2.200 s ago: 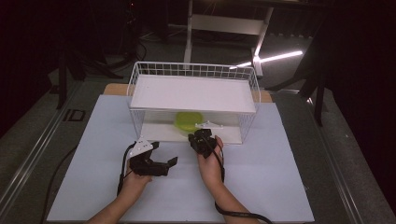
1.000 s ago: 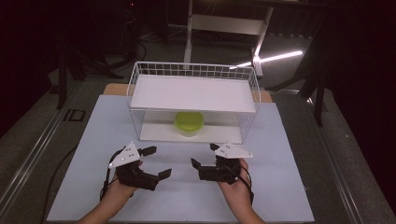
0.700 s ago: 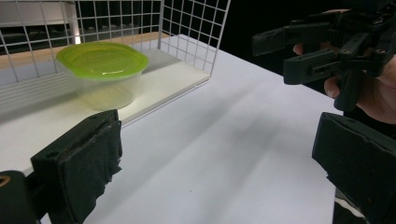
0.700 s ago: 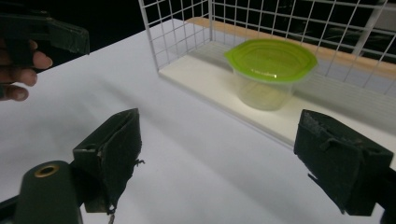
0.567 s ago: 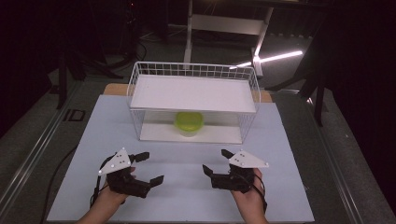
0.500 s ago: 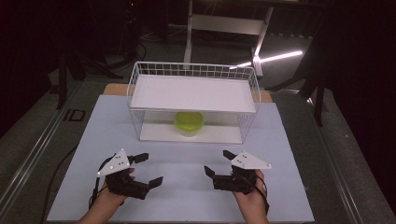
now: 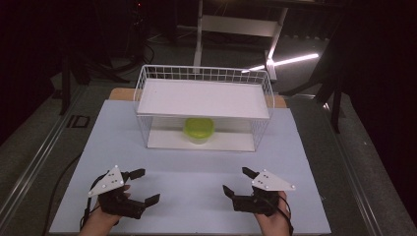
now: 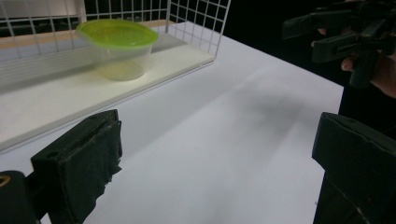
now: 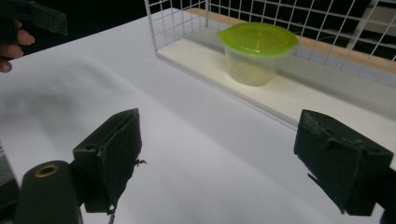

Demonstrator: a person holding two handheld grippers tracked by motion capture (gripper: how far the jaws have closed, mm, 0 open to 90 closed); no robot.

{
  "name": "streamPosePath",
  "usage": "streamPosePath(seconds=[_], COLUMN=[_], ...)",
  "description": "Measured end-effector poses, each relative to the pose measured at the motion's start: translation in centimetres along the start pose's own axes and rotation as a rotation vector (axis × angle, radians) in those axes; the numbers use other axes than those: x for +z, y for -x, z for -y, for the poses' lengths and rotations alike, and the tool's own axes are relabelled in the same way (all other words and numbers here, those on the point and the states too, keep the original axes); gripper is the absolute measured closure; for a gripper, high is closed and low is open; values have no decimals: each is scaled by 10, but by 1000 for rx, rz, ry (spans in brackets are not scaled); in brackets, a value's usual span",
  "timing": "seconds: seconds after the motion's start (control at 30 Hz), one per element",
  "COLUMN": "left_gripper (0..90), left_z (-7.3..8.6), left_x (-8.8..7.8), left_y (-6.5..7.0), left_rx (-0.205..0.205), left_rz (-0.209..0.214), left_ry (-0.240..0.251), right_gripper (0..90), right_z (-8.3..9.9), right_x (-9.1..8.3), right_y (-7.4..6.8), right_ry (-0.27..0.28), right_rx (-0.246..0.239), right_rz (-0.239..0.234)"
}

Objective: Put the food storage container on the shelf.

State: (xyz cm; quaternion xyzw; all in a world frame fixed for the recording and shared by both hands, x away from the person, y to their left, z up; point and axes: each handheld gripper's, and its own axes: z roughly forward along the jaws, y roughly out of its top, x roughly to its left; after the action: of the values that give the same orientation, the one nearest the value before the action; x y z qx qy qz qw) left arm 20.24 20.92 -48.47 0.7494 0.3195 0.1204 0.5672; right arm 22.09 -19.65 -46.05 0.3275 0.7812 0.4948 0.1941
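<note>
On the white table, both tongs gape empty; dark room around.

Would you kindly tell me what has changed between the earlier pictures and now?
Both grippers drew back from the rack's open front toward the person and spread apart: the left gripper to the left, the right gripper to the right. Both are open and empty. The green-lidded container stayed on the lower shelf of the wire rack.
</note>
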Motion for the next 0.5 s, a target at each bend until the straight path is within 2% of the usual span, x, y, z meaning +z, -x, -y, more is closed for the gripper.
streamPosePath(seconds=[0.2,0.5], left_gripper=[26,26], left_z=[8,20], left_x=[-10,-9], left_y=[-3,-7], left_rx=[-10,-6], left_rz=[-16,-29], left_ry=[5,4], right_gripper=[148,149], right_z=[9,21], right_x=[-5,-6], right_y=[1,6], right_ry=[-18,-30], right_rx=[-3,-14], right_rz=[5,44])
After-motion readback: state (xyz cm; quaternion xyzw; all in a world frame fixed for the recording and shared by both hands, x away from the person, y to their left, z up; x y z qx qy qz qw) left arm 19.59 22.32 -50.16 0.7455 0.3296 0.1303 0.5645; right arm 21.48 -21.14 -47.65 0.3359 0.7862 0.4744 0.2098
